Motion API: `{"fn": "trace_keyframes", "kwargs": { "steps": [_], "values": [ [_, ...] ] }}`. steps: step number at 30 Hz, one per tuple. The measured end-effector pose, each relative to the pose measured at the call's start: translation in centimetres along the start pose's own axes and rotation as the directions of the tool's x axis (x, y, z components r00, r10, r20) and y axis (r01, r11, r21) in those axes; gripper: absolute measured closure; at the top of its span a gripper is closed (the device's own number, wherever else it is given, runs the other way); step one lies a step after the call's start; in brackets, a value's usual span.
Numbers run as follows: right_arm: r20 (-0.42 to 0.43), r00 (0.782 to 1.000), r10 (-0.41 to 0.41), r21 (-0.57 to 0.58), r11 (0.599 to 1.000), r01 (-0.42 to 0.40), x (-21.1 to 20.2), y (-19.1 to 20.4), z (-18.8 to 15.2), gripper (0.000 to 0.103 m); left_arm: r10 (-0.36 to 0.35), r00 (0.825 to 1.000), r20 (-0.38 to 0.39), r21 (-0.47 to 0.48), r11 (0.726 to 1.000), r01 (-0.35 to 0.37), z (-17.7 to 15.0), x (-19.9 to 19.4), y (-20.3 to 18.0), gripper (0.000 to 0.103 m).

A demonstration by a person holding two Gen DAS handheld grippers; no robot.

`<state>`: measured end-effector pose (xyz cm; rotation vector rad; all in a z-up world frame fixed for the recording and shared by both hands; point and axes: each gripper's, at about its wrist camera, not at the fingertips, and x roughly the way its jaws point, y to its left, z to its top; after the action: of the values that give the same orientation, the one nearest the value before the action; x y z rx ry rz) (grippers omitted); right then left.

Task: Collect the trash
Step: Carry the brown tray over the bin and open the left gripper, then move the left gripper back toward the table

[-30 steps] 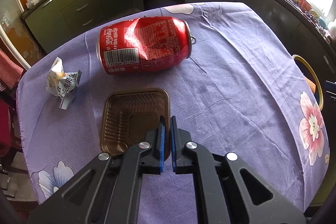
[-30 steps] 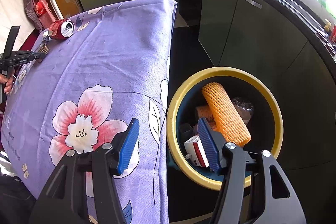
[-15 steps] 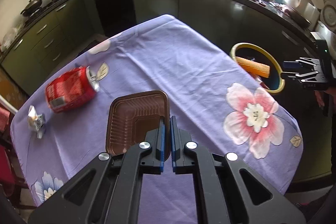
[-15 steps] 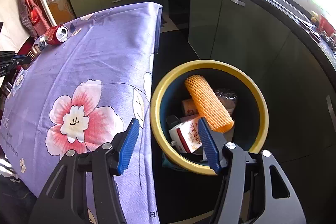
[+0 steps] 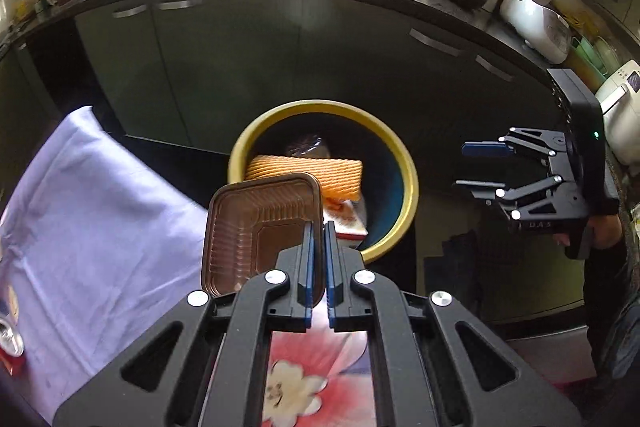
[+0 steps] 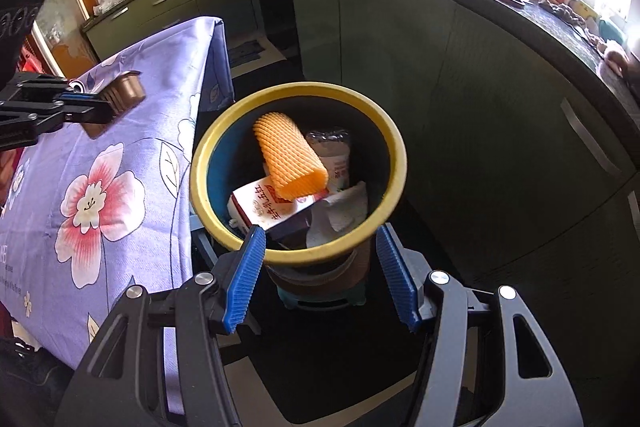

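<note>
My left gripper (image 5: 318,231) is shut on the rim of a brown plastic tray (image 5: 256,231) and holds it in the air above the table's edge, just short of the yellow-rimmed trash bin (image 5: 404,163). In the right wrist view the tray (image 6: 120,95) and left gripper (image 6: 86,105) show at the left. My right gripper (image 6: 320,239) is open and empty, just above the near rim of the bin (image 6: 200,167). The bin holds an orange foam net (image 6: 288,159), a carton (image 6: 264,207) and wrappers.
The purple flowered tablecloth (image 5: 100,227) covers the table left of the bin. A red can (image 5: 10,347) shows at the far left edge. Dark green cabinets (image 5: 280,59) and a cluttered counter stand behind the bin. The right gripper (image 5: 480,167) shows at the right.
My left gripper has carried the brown tray off the table towards the bin. My right gripper has moved closer over the bin, still open.
</note>
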<state>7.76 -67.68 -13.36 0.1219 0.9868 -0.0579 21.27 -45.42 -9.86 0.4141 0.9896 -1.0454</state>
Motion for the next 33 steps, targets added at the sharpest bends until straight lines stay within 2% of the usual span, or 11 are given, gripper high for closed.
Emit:
{"fn": "trace_keyframes", "kwargs": {
  "steps": [5, 10, 11, 13, 15, 19, 22, 24, 28, 31, 33],
  "values": [
    [-0.007, 1.0, 0.004, 0.032, 0.999, -0.004, -0.1, -1.8, -1.2, 0.045, -0.067, 0.997, -0.05, -0.042, 0.997, 0.065, 3.7, 6.8, -0.6, 0.098],
    [-0.018, 1.0, 0.011, 0.035, 0.999, -0.01, 0.4, -2.2, -1.4, 0.043, -0.045, 0.996, -0.079, -0.085, 0.996, 0.038, 4.7, 10.8, 0.1, 0.097],
    [-0.017, 1.0, 0.013, 0.034, 0.999, -0.012, 0.4, -2.2, -1.3, 0.041, -0.047, 0.995, -0.087, -0.097, 0.995, 0.038, 4.6, 11.0, 0.4, 0.094],
    [-0.015, 1.0, 0.016, 0.029, 0.999, -0.016, 0.5, -2.0, -1.0, 0.04, -0.042, 0.995, -0.088, -0.124, 0.992, 0.031, 4.4, 11.3, 1.0, 0.075],
    [-0.01, 1.0, 0.017, 0.017, 1.0, -0.017, 0.3, -1.5, -0.7, 0.04, -0.041, 0.996, -0.08, -0.144, 0.989, 0.029, 4.0, 11.0, 1.5, 0.063],
    [0.004, 1.0, 0.023, -0.01, 1.0, -0.023, -0.4, -0.2, -0.3, 0.04, -0.039, 0.999, -0.035, -0.151, 0.988, 0.033, 2.8, 7.9, 2.3, 0.061],
    [0.016, 0.999, 0.035, -0.036, 0.999, -0.034, -0.9, 1.1, 0.0, 0.04, -0.038, 0.998, 0.058, -0.131, 0.99, 0.045, 0.5, 3.4, 2.0, 0.042],
    [0.018, 0.998, 0.054, -0.061, 0.997, -0.053, -1.0, 2.3, 0.5, 0.038, -0.026, 0.99, 0.139, -0.111, 0.993, 0.041, -2.0, -0.5, 1.8, 0.036],
    [0.013, 0.996, 0.091, -0.144, 0.986, -0.089, -0.6, 5.8, 2.3, 0.038, 0.042, 0.96, 0.278, -0.101, 0.995, -0.015, -8.4, -7.9, 3.0, 0.025],
    [0.006, 0.991, 0.133, -0.227, 0.965, -0.129, 0.1, 9.6, 4.8, 0.038, 0.135, 0.934, 0.33, -0.147, 0.985, -0.09, -13.9, -12.5, 5.3, 0.02],
    [0.008, 0.987, 0.161, -0.284, 0.947, -0.152, 0.4, 12.6, 6.7, 0.038, 0.213, 0.916, 0.341, -0.192, 0.969, -0.154, -17.3, -15.1, 7.2, 0.02]
  ]
}}
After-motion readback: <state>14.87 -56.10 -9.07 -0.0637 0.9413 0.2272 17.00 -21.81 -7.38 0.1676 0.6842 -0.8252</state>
